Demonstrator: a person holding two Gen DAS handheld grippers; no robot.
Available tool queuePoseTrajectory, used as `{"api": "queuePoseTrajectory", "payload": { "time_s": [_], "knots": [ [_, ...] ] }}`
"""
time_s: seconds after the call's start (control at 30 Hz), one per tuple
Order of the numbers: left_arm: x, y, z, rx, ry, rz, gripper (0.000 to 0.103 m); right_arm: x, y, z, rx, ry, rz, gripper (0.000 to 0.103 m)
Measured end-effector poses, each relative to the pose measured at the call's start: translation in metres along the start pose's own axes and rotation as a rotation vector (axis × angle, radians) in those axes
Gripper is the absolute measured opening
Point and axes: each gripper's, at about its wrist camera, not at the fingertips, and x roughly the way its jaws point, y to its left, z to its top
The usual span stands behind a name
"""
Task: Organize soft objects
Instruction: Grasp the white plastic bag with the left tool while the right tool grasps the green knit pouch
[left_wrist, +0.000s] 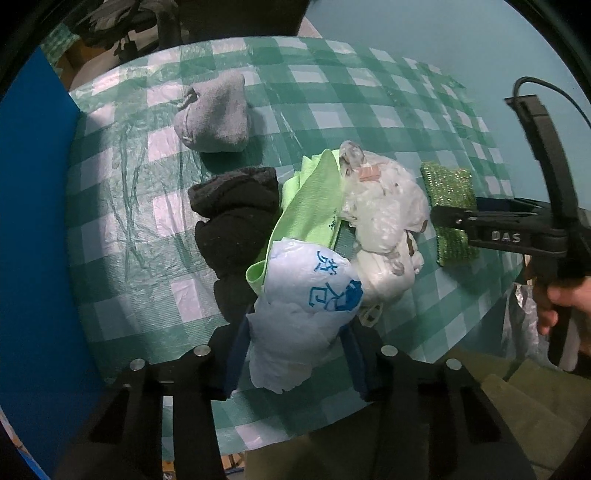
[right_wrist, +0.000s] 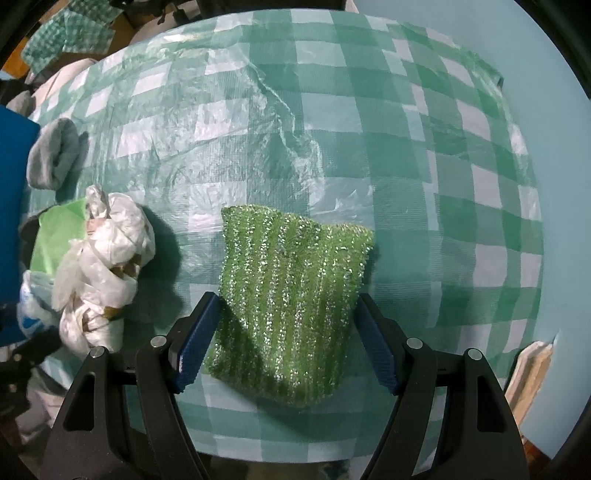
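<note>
My left gripper (left_wrist: 295, 354) points down at a pile of soft things, shut on a pale plastic bag with blue print (left_wrist: 306, 314); its blue pads press on both sides of the bag. Beside the bag lie a black sock (left_wrist: 236, 229), a light green cloth (left_wrist: 310, 199) and a crumpled white plastic bag (left_wrist: 384, 229). A grey sock (left_wrist: 214, 114) sits apart, further back. My right gripper (right_wrist: 286, 339) stands open over a glittery green sponge (right_wrist: 291, 288), one pad on each side with small gaps. The left wrist view shows that gripper (left_wrist: 443, 218) low over the sponge (left_wrist: 447, 184).
A green and white checked plastic cloth (right_wrist: 332, 110) covers the round table, wrinkled in the middle. A blue panel (left_wrist: 33, 221) stands along the left side. A person's hand (left_wrist: 561, 302) holds the right gripper's handle. The table edge runs close in front of both grippers.
</note>
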Motion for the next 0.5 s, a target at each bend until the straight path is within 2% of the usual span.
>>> {"api": "queuePoseTrajectory", "payload": {
  "time_s": [0.13,0.33,0.4,0.5],
  "knots": [
    [-0.013,0.003,-0.001,-0.005,-0.020,-0.014,0.046,0.001,0.007,-0.007,-0.028,-0.014,-0.025,0.072],
    [-0.034,0.013,-0.004,-0.010,-0.059,-0.028,0.046,-0.004,0.019,-0.014,-0.062,-0.028,-0.020,0.040],
    [-0.040,0.015,-0.005,-0.010,-0.070,-0.033,0.046,-0.005,0.021,-0.016,-0.070,-0.030,-0.014,0.019],
    [-0.046,0.018,-0.005,-0.011,-0.083,-0.031,0.045,-0.004,0.034,-0.012,-0.068,-0.024,0.014,0.016]
  ]
}}
